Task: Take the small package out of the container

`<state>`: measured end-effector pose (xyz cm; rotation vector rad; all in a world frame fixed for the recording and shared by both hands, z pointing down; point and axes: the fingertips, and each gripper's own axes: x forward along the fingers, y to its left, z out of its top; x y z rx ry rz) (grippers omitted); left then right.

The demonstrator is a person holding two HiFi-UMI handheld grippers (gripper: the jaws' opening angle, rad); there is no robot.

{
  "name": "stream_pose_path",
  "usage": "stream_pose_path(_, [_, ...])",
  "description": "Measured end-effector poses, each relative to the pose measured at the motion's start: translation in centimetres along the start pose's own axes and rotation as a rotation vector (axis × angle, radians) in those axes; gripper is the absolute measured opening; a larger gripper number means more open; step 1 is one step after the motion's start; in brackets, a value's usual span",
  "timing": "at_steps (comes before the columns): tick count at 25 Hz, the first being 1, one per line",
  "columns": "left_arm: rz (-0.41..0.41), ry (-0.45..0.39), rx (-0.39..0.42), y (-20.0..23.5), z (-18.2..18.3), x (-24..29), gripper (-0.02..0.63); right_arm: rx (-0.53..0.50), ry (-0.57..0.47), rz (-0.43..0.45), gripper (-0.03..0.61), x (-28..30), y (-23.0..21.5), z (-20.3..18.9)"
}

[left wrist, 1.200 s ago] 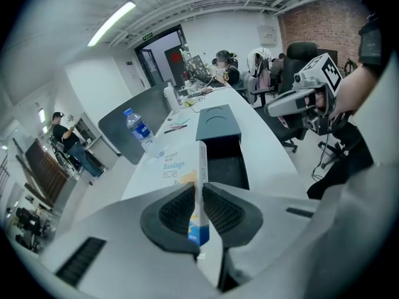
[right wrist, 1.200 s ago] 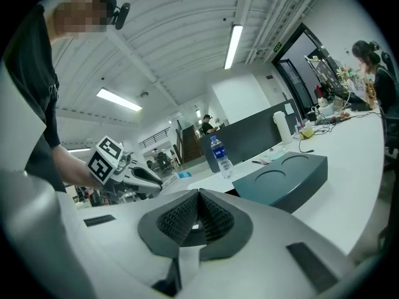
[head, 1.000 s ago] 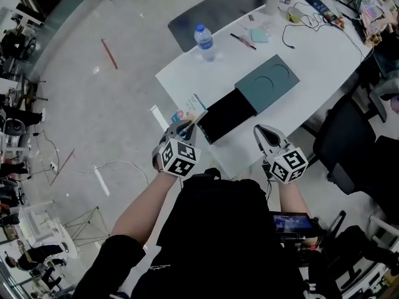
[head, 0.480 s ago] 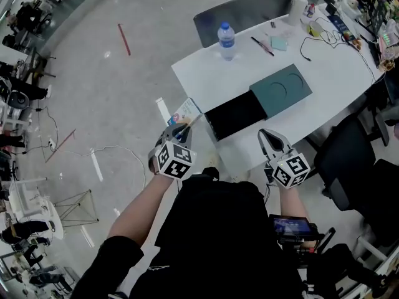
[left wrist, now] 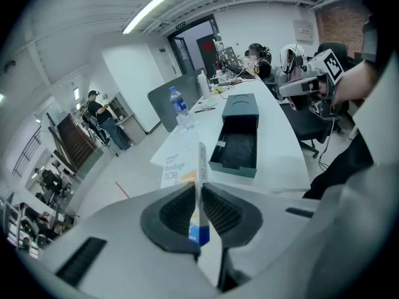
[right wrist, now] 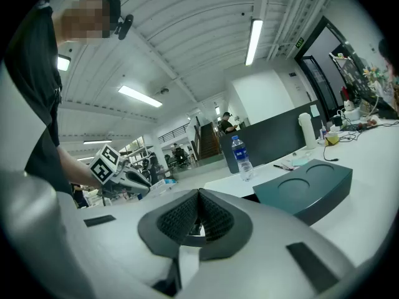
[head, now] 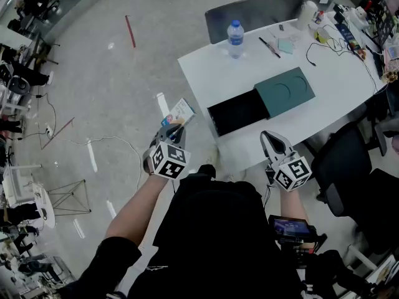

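My left gripper (head: 173, 129) is shut on a small white bandage package (head: 180, 111), held edge-up over the floor, left of the white table (head: 206, 73). In the left gripper view the package (left wrist: 184, 166) stands pinched between the pads (left wrist: 176, 212). The container, a black open tray (head: 239, 112) with its dark green sleeve (head: 285, 90), lies on the table and looks empty (left wrist: 239, 149). My right gripper (head: 270, 138) hovers at the table's near edge, shut, with nothing between its jaws (right wrist: 198, 220).
A water bottle (head: 235, 38), a pen (head: 269, 47), a white jug (head: 306, 14) and cables (head: 324, 42) sit at the table's far side. A black office chair (head: 343, 161) stands to the right. People are in the background of both gripper views.
My left gripper has carried the package away from the table's edge, out over the floor. The right gripper has stayed near the table's front edge.
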<state>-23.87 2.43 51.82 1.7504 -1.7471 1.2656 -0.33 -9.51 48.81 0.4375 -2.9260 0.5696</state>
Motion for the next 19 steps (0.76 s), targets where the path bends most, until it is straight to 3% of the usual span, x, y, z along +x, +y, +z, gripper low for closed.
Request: stream_pose_path(19, [0.015,-0.012,-0.020,-0.8,-1.3,-1.7,0.044,-0.023,0.000,0.023,0.025,-0.4,1.4,0.4])
